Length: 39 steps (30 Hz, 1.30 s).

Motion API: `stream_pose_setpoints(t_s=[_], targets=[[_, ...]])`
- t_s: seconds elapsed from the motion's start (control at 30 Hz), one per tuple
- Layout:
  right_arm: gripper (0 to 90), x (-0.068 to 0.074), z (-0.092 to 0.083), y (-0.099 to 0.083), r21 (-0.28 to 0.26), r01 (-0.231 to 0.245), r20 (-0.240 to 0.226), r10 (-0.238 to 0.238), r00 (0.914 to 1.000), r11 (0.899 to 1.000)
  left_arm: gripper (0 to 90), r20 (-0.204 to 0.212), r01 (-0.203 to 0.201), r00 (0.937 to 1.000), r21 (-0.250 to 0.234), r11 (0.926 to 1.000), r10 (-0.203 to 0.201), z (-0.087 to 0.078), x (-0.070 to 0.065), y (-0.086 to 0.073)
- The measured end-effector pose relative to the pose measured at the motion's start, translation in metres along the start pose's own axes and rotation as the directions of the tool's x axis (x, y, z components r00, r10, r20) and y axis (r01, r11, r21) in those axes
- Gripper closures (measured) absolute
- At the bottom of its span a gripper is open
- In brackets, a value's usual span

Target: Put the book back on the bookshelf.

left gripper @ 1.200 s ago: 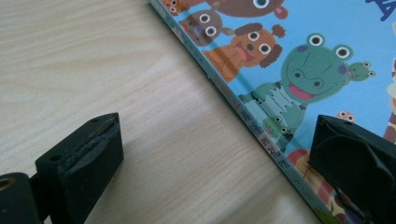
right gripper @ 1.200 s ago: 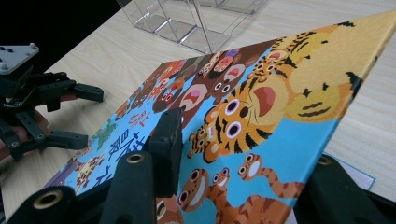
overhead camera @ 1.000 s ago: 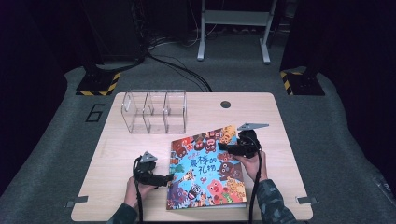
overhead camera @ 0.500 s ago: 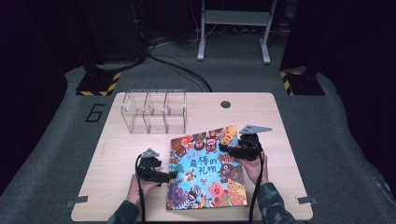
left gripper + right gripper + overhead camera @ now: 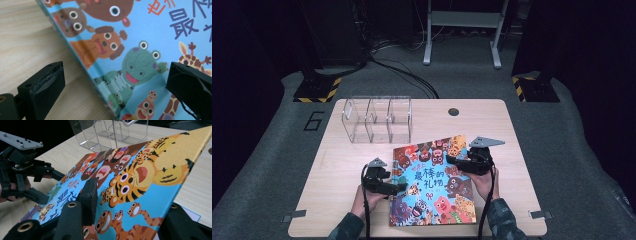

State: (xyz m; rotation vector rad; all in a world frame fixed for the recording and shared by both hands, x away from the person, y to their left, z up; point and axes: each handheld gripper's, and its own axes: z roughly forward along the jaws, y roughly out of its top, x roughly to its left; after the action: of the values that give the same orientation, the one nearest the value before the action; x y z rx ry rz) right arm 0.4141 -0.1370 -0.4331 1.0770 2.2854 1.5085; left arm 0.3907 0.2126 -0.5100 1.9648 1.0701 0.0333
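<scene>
Two claws on the colourful animal-cover picture book (image 5: 432,182): my right claw (image 5: 460,162) clamps its raised edge for lifting, left claw (image 5: 398,187) gapes astride the spine edge on the pale wooden desk (image 5: 337,165).

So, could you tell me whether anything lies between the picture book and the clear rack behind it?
Nothing visible does: only bare table lies between the book and the clear rack. The right gripper grips the book's edge.

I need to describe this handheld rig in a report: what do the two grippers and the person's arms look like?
Both the left gripper and the right gripper are black, boxy frames with blocky black jaws, brass-coloured pivot holes and screws. Each carries a grey three-cornered plate on top, dotted with small holes, and trails a thin black cable back along the forearm. The person wears dark camouflage-patterned sleeves.
</scene>
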Motion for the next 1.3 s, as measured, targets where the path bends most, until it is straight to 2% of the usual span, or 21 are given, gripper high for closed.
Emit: stream_pose_setpoints(t_s=[0.13,0.23,0.43,0.6,0.67,0.77,0.83,1.0,1.07,1.3], targets=[[54.9,0.002,-0.002,-0.001,-0.009,0.004,-0.001,-0.004,1.0000,1.000,1.8,0.037,-0.004,0.9993,0.005,1.0000,0.004,0.002,-0.001,0.002],[55.0,0.001,-0.001,-0.002,-0.013,0.001,-0.006,-0.002,1.0000,1.000,2.0,0.044,-0.013,0.9990,0.012,0.9998,0.013,0.003,-0.002,0.004],[55.0,0.001,-0.001,-0.002,-0.017,0.009,-0.010,-0.009,0.9999,1.000,2.0,0.078,-0.003,0.9970,0.009,1.0000,0.002,0.004,0.001,0.003],[55.1,0.001,-0.002,-0.003,-0.027,-0.003,-0.019,0.003,0.9998,1.000,4.4,0.068,-0.002,0.9977,-0.003,1.0000,0.002,0.000,-0.001,0.005],[55.2,-0.001,-0.002,-0.003,-0.025,-0.025,-0.028,0.024,0.9993,0.999,6.7,0.070,-0.011,0.9975,0.006,0.9999,0.010,-0.002,0.000,0.006],[55.3,-0.004,0.000,-0.004,-0.013,-0.050,-0.032,0.049,0.9982,0.999,8.6,0.071,-0.001,0.9975,-0.004,1.0000,0.001,-0.003,0.001,0.005],[55.8,-0.006,0.001,-0.004,-0.003,-0.074,-0.041,0.074,0.9964,0.997,9.5,0.059,-0.011,0.9982,-0.013,0.9999,0.011,-0.003,0.000,0.005],[56.0,-0.010,0.000,-0.006,0.028,-0.128,-0.033,0.129,0.9910,0.991,11.8,0.049,-0.022,0.9985,-0.020,0.9996,0.023,-0.004,-0.001,0.007],[55.9,-0.010,0.000,-0.005,0.050,-0.166,-0.026,0.168,0.9855,0.985,12.2,0.052,-0.026,0.9983,-0.021,0.9994,0.027,-0.005,-0.001,0.007],[55.5,-0.010,0.000,-0.001,0.108,-0.224,-0.025,0.228,0.9733,0.969,15.4,0.037,-0.055,0.9978,-0.022,0.9983,0.055,-0.009,-0.003,0.007]])
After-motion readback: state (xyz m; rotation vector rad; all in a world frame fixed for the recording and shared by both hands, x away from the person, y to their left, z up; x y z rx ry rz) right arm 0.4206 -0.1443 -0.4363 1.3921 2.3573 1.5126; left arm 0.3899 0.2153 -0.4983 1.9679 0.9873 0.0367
